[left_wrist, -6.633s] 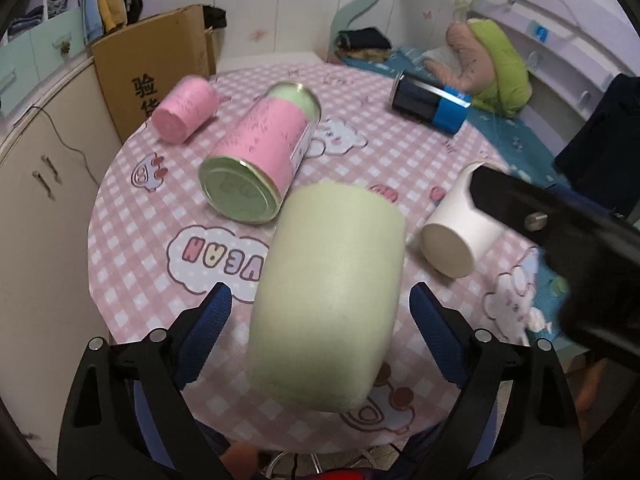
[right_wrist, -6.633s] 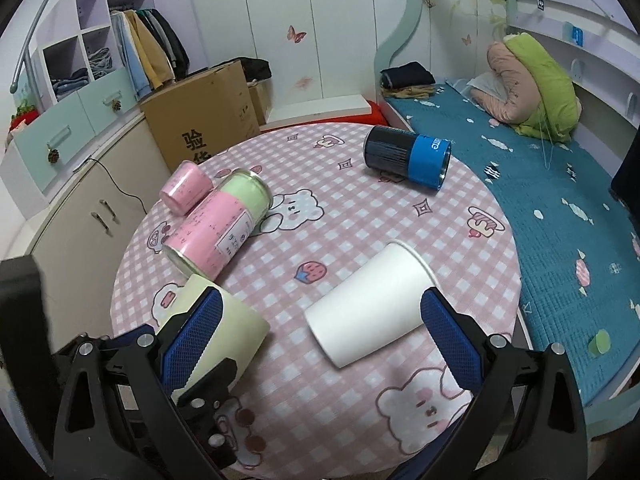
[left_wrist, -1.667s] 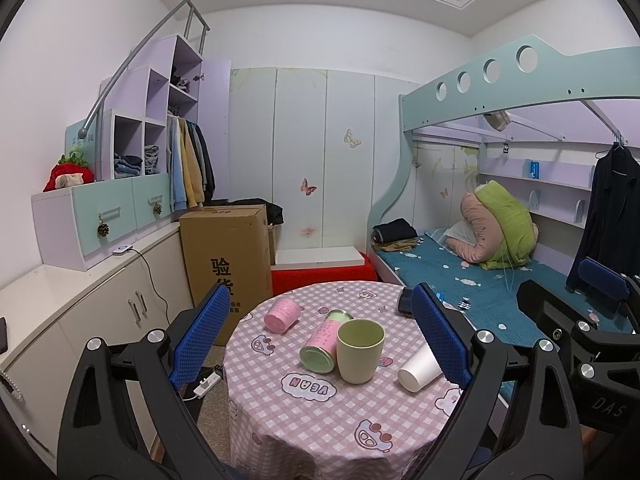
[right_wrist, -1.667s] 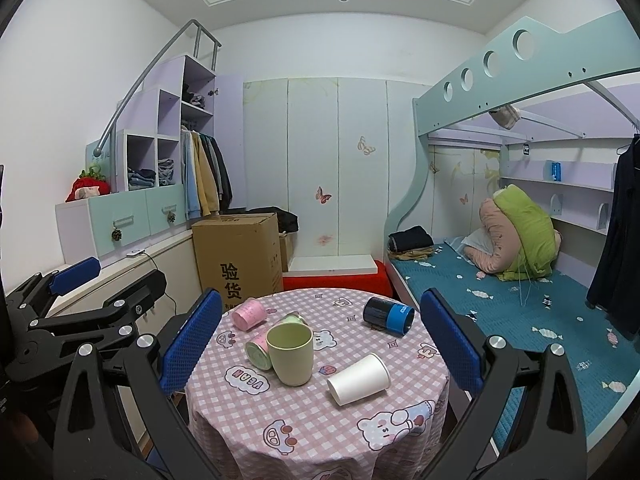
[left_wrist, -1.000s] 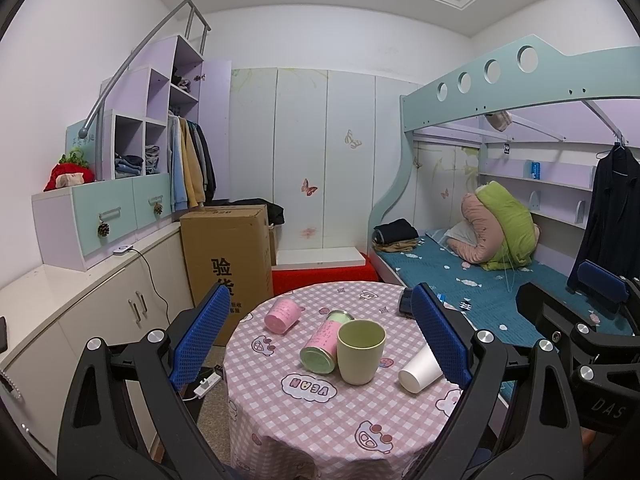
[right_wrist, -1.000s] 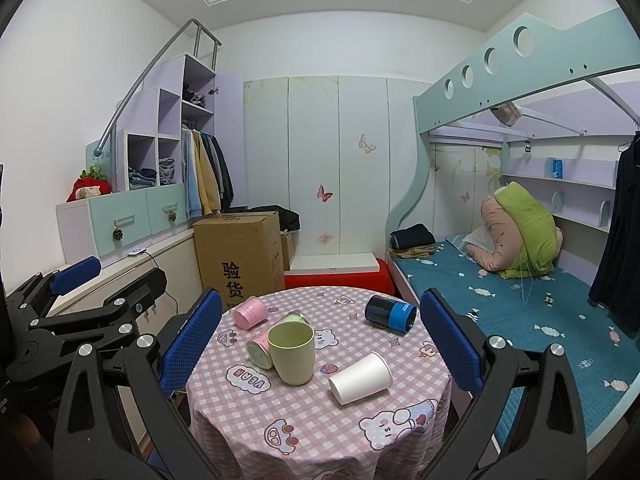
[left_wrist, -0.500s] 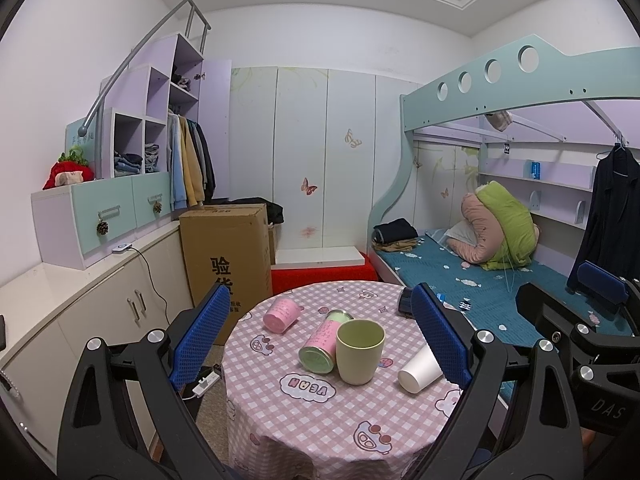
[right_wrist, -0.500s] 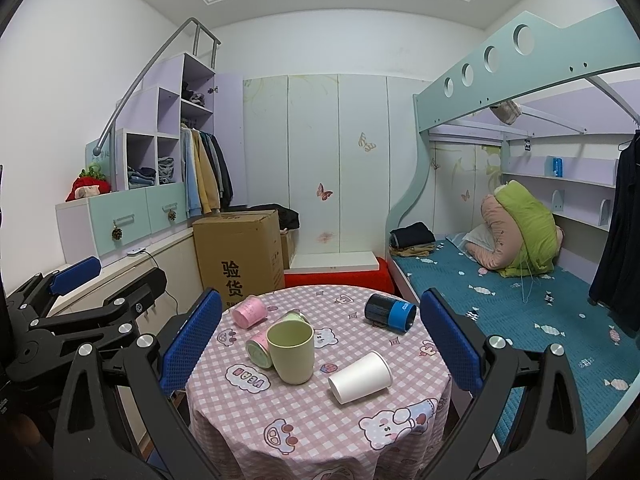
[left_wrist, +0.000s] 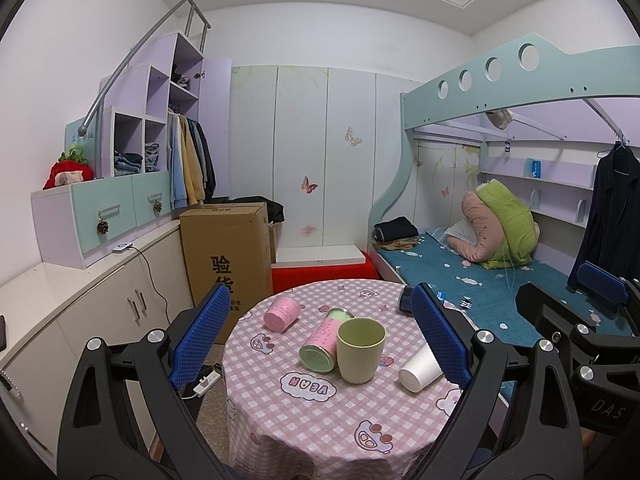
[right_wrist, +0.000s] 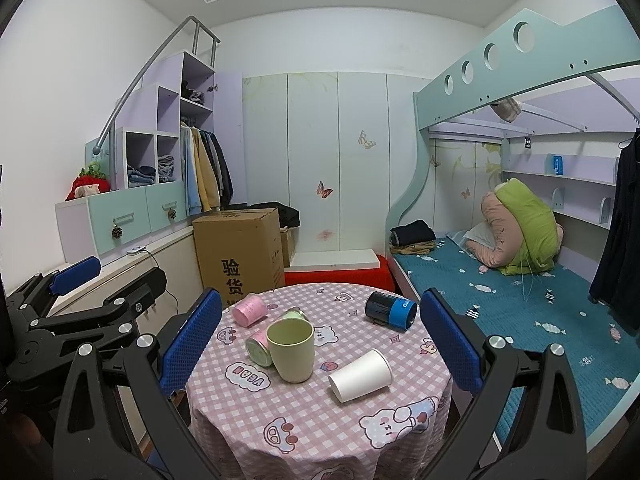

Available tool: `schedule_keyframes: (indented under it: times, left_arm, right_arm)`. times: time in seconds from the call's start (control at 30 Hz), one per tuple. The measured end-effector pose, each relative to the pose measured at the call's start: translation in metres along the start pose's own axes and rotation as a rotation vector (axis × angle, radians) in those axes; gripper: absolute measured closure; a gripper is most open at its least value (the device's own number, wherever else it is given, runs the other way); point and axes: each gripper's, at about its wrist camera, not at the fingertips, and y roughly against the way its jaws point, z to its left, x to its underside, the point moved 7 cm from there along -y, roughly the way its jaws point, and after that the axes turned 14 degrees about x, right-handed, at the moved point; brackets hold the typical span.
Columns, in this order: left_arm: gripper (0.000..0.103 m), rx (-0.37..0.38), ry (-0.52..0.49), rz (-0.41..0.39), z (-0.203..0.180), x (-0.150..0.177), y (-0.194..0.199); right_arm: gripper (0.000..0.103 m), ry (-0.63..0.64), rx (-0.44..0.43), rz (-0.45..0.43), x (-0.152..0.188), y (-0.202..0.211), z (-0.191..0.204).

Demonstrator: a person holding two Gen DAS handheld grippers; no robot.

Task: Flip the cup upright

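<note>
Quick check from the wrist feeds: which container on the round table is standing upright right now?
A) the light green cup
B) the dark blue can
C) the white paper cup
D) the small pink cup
A: the light green cup stands with its open mouth facing up, while the white paper cup, small pink cup and dark blue can all lie on their sides.
</note>
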Motion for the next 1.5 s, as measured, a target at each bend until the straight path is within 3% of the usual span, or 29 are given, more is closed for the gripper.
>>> schedule_keyframes:
  times: [1.5]
  left_arm:
    - [0.01, -0.022, -0.01, 0.014, 0.01, 0.006, -0.008]
  right_arm:
    - [0.007, 0.0, -0.001, 0.008, 0.002, -0.001, 0.0]
